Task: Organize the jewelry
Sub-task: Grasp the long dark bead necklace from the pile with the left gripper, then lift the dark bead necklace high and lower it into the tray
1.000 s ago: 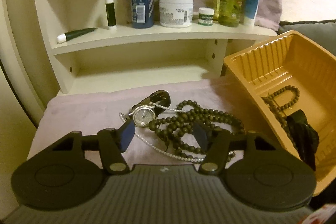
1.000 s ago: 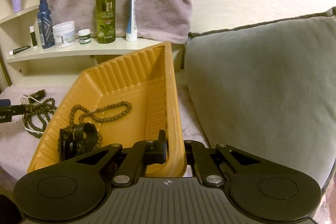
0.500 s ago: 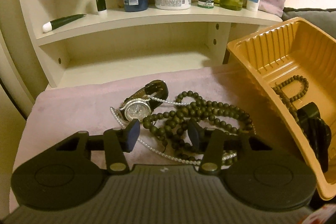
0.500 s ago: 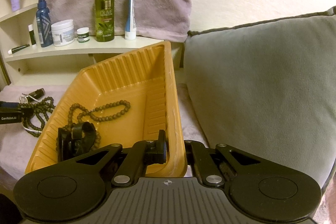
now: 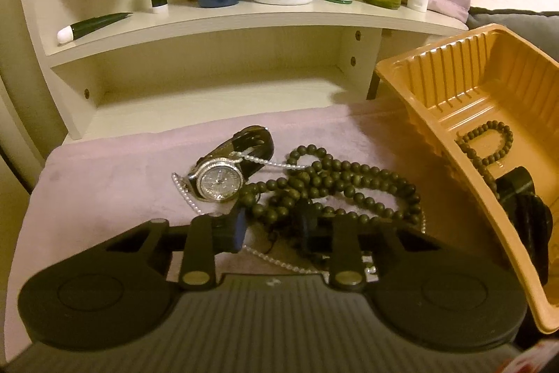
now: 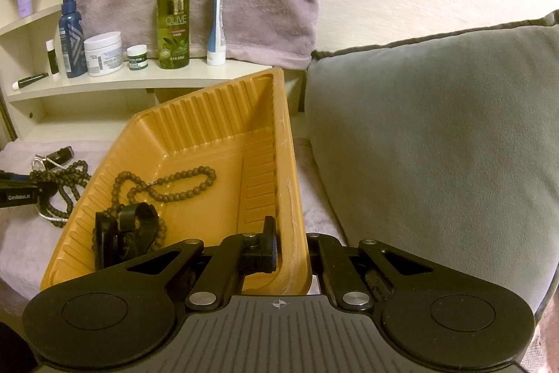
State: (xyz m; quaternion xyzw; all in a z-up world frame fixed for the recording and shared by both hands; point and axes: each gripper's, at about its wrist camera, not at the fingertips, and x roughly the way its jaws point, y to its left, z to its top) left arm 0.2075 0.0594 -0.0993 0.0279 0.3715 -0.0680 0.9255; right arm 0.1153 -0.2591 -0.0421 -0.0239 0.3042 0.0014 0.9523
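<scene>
we see right gripper [image 6: 291,250] clamped on orange tray [image 6: 209,114] rim | tray tilted | bead bracelet [image 6: 167,184], black strap [image 6: 125,233] inside

Two grippers show, one per view: the left gripper [image 5: 272,226] and the right gripper [image 6: 291,250]. One orange tray [image 6: 209,114] sits at three o'clock in the left view. There are two dark bead strands, the long bead necklace [image 5: 349,184] and the bead bracelet [image 6: 174,184]. One pearl strand [image 5: 188,198], one jewelled watch [image 5: 218,182], one black strap [image 6: 125,233]. One grey cushion [image 6: 436,145].
</scene>
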